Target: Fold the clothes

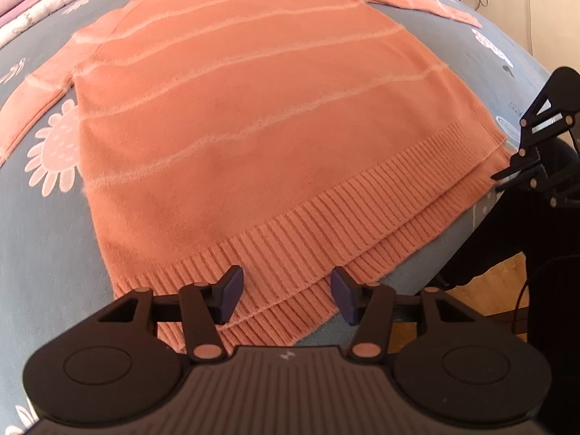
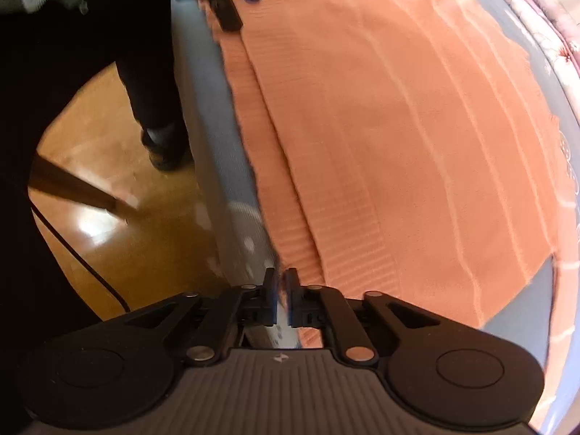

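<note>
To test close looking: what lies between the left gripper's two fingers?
The ribbed hem of the orange sweater, lying on the bed. The left gripper stands open over it, pads apart. The left wrist view shows this.

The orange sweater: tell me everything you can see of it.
The orange sweater is a soft, fuzzy-looking knit with thin pale stripes across the body and a ribbed hem. It lies spread flat on the blue flowered bedcover, hem toward the bed's edge, both sleeves out sideways. At the hem the lower layer peeks out past the upper. The left tool hovers open over the hem; the right tool is shut at its corner.
</note>
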`<control>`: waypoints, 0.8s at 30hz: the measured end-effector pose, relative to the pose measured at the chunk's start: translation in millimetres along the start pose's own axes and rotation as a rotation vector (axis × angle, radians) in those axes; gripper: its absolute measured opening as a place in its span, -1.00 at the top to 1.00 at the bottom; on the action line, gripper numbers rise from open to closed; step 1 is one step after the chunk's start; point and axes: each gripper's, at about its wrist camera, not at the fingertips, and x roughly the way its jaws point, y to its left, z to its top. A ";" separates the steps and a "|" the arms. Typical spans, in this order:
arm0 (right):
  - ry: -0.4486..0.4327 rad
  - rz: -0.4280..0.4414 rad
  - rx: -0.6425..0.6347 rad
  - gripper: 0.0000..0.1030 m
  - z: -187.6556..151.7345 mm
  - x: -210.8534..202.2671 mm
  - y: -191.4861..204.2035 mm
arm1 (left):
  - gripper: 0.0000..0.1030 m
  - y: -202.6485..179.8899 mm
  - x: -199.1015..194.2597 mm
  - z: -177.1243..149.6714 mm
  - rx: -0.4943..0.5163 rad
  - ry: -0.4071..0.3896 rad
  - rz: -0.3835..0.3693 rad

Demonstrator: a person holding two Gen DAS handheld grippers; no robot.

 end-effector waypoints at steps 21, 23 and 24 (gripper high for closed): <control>-0.208 -0.026 -0.104 0.94 134.4 25.9 57.0 | -0.47 58.9 -52.1 -19.4 -0.252 -0.128 0.082; -0.190 -0.015 -0.121 0.97 134.3 26.9 63.2 | -0.47 57.4 -52.5 -22.3 -0.254 -0.126 0.077; -0.169 0.047 -0.105 0.98 134.8 34.7 65.3 | -0.47 58.1 -51.3 -23.2 -0.256 -0.124 0.073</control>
